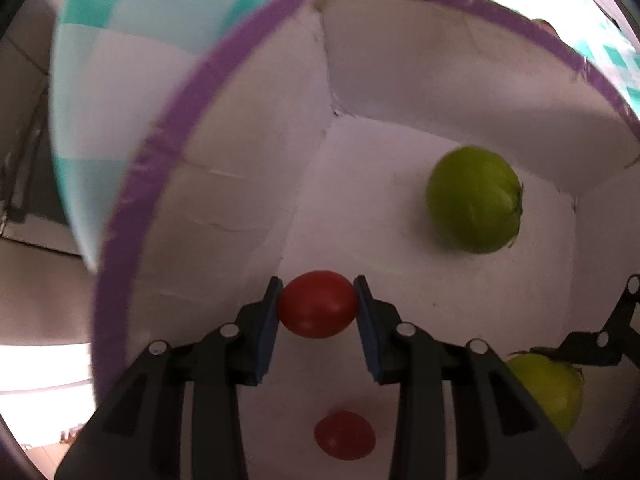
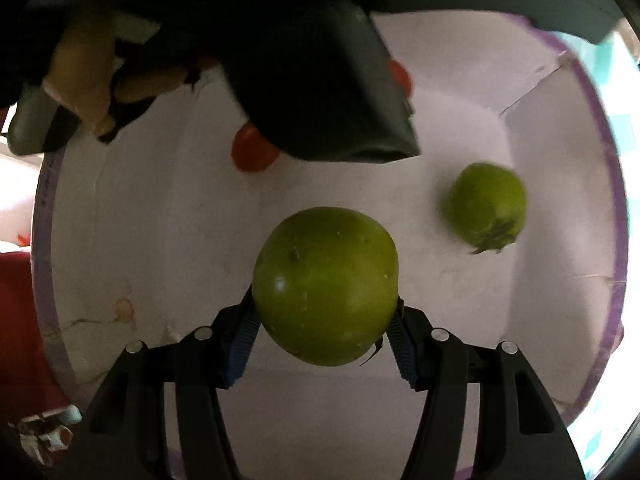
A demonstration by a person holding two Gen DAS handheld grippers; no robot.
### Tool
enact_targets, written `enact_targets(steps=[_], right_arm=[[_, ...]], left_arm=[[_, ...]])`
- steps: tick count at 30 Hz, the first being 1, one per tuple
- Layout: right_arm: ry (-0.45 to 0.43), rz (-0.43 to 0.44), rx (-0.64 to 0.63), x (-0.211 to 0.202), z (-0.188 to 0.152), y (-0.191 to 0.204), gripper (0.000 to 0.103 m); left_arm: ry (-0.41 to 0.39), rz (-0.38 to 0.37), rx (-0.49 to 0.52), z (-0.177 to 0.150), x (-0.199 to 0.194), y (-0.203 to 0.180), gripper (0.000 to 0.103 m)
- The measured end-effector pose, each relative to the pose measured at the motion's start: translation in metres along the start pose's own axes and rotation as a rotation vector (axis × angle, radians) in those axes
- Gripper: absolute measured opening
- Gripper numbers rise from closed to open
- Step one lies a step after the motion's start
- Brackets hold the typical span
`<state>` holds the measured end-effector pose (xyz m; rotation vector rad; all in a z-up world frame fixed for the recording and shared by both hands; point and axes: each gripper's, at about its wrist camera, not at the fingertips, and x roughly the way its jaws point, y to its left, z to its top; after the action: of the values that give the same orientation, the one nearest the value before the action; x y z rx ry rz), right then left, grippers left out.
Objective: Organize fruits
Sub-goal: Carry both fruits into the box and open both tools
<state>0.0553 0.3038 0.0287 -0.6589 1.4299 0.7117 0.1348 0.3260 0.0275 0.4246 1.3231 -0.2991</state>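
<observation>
Both grippers are inside a white box with a purple rim [image 1: 176, 128]. My left gripper [image 1: 318, 306] is shut on a small red tomato [image 1: 318, 304] above the box floor. A second red tomato [image 1: 344, 436] lies on the floor below it. A green tomato [image 1: 474, 200] lies loose toward the far right corner. My right gripper [image 2: 326, 320] is shut on a large green tomato [image 2: 326, 284]; it shows at the lower right of the left wrist view [image 1: 556, 388]. In the right wrist view the loose green tomato [image 2: 486, 206] lies to the right and a red tomato [image 2: 254, 150] lies beyond.
The box rim [image 2: 612, 216] and walls enclose both grippers. The left gripper's dark body [image 2: 320, 80] and the hand holding it [image 2: 84, 68] fill the top of the right wrist view. A teal and white checkered cloth [image 1: 120, 64] lies under the box.
</observation>
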Motion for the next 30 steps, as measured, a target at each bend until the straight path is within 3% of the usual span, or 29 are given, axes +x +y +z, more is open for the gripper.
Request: enact_targets(steps=[5, 12, 17, 19, 20, 23, 24, 27, 30], right_arm=[[0.126, -0.022, -0.014, 0.023, 0.009, 0.001, 0.058], [0.127, 0.019, -0.008, 0.025, 0.012, -0.003, 0.059], [0.117, 0.006, -0.011, 0.023, 0.013, 0.004, 0.059], [0.094, -0.016, 0.007, 0.019, 0.013, 0.006, 0.075], [0.081, -0.022, 0.011, 0.017, 0.012, 0.007, 0.077], [0.008, -0.042, -0.010, 0.002, 0.005, 0.013, 0.082], [-0.012, -0.053, -0.015, -0.004, 0.001, 0.015, 0.087], [-0.120, -0.079, -0.020, -0.028, -0.012, 0.018, 0.087], [-0.320, -0.066, 0.009, -0.071, -0.034, 0.015, 0.087]], left_arm=[[0.053, -0.051, -0.005, -0.002, 0.017, 0.002, 0.039], [0.039, -0.044, 0.036, -0.003, 0.019, 0.004, 0.039], [0.029, -0.067, -0.017, -0.006, 0.019, 0.011, 0.041], [0.023, -0.077, -0.036, -0.006, 0.020, 0.010, 0.049], [0.036, -0.123, -0.057, -0.007, 0.021, 0.011, 0.059], [0.028, -0.168, -0.091, 0.000, 0.023, 0.014, 0.067], [0.027, -0.155, -0.096, -0.001, 0.021, 0.014, 0.068], [-0.020, -0.104, -0.127, -0.002, 0.003, 0.016, 0.071], [-0.091, -0.056, -0.193, -0.003, -0.023, 0.021, 0.074]])
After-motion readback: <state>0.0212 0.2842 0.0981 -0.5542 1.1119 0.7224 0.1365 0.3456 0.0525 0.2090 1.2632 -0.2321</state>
